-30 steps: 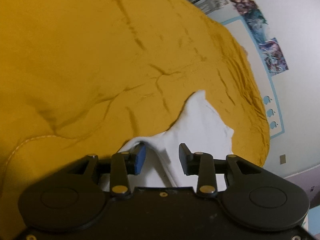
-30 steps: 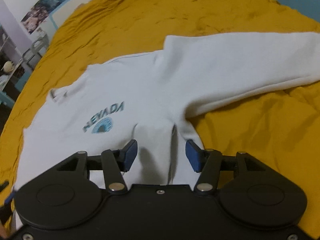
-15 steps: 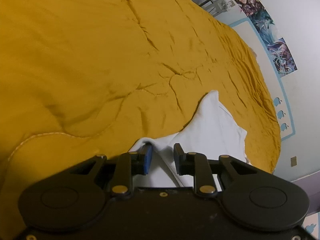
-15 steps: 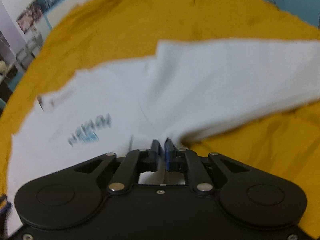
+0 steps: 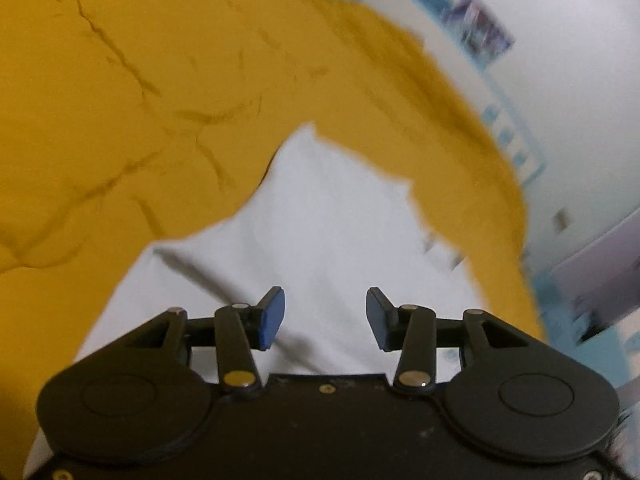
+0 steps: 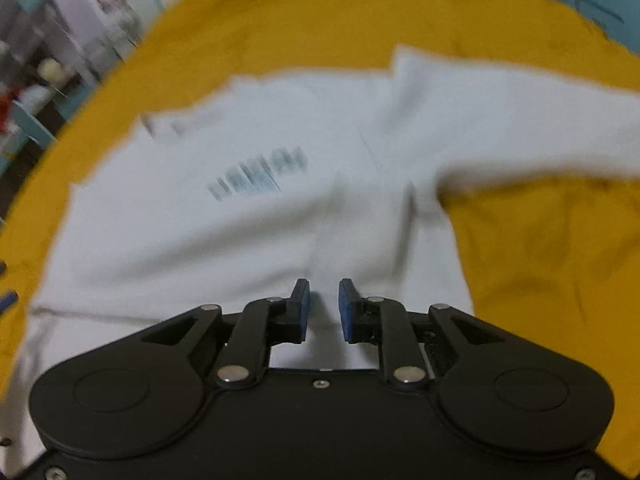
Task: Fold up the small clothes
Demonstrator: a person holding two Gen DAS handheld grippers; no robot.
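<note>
A mustard-yellow bedspread fills the ground under me. My left gripper hangs spread wide above the white sweatshirt, while my right gripper is parted narrowly, white cloth showing in the gap. Farther off, one sleeve runs toward two o'clock.

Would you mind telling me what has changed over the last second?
Both grippers closed on the white sweatshirt, then reopened: the left gripper now has wide jaws, the right gripper a narrow gap. The sweatshirt stays spread on the yellow bedspread, sleeve out.
</note>
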